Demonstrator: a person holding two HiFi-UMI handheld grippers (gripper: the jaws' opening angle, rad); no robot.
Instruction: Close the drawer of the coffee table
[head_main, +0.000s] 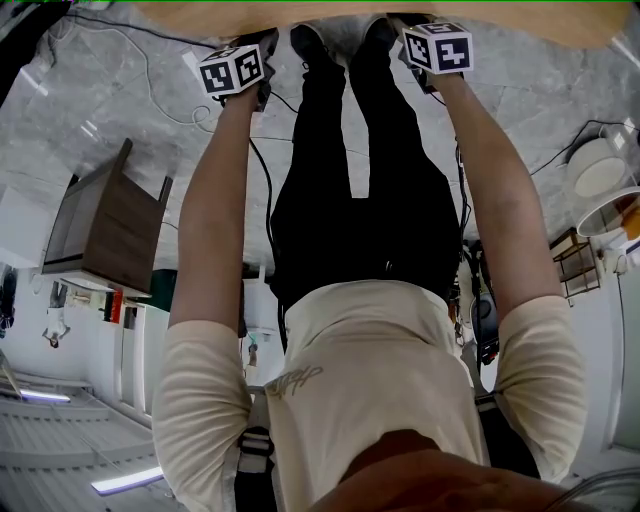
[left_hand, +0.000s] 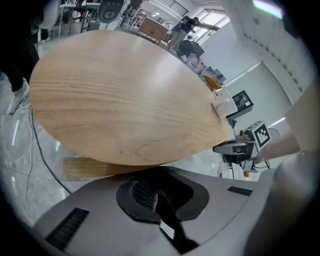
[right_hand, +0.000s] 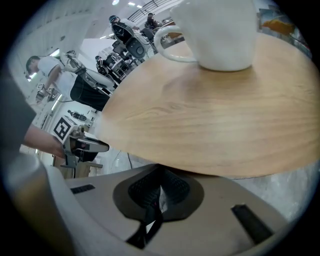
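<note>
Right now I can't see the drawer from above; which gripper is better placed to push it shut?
Probably left: the left gripper faces a wooden panel under the tabletop, likely the drawer. The right gripper sees only tabletop and cup.

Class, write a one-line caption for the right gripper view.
Shut right tool faces a wooden tabletop with a white mug on it.

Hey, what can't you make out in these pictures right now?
Drawer: not clearly seen; the tabletop hides it in both gripper views. The blurred wood strip below, left gripper view, may be it.
Tabletop, head view: cut off by the top edge.
Mug, right gripper view: rim cut off by the top edge.
</note>
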